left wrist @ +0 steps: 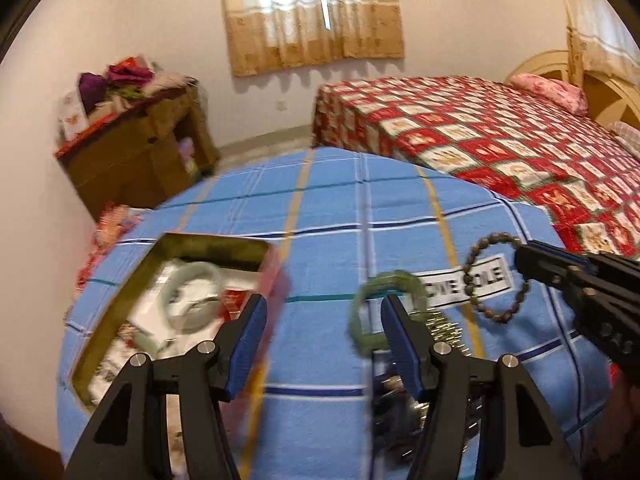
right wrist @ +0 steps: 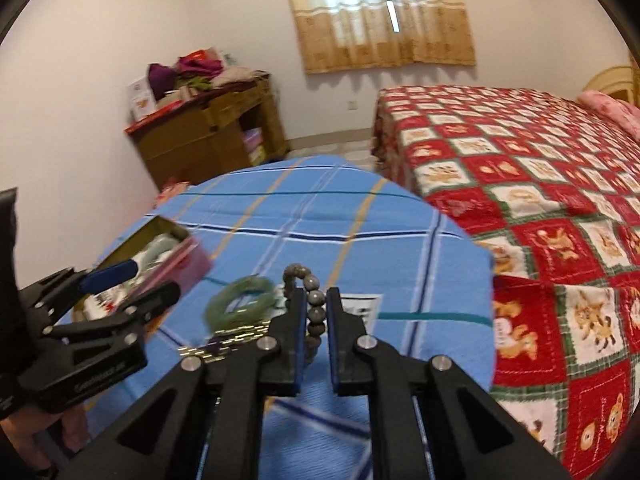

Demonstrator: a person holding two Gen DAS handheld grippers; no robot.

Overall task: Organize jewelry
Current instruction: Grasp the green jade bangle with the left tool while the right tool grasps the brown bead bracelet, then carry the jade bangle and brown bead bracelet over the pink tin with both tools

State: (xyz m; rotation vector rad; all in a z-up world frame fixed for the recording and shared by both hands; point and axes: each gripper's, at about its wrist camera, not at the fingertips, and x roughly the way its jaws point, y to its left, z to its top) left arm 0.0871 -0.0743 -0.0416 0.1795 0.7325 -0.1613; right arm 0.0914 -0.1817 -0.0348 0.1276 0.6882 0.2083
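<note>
Your right gripper (right wrist: 314,322) is pinching the beaded bracelet (left wrist: 494,276), its jaws nearly pressed together on the strand, and the loop hangs from them just above the blue checked counter (left wrist: 320,360). Your left gripper (left wrist: 324,340) is spread wide with nothing between its jaws, hovering between the open tin box (left wrist: 168,248) and the green bangle (right wrist: 240,300).

The beads look light, but the strand is limp and will swing and droop as you move. Grip across one bead, not the cord between two, or it may slide. The green bangle looks stiff, smooth and probably breakable, so take it across the band and set it down gently, because it may skid out of the pads. A pale bangle (left wrist: 196,296) already lies in the box.

The box sits near the counter's left edge, and the counter's right side drops off toward the bed (right wrist: 540,200). Open cloth lies between the jewelry pile and the box, though your left gripper stands in that path.
</note>
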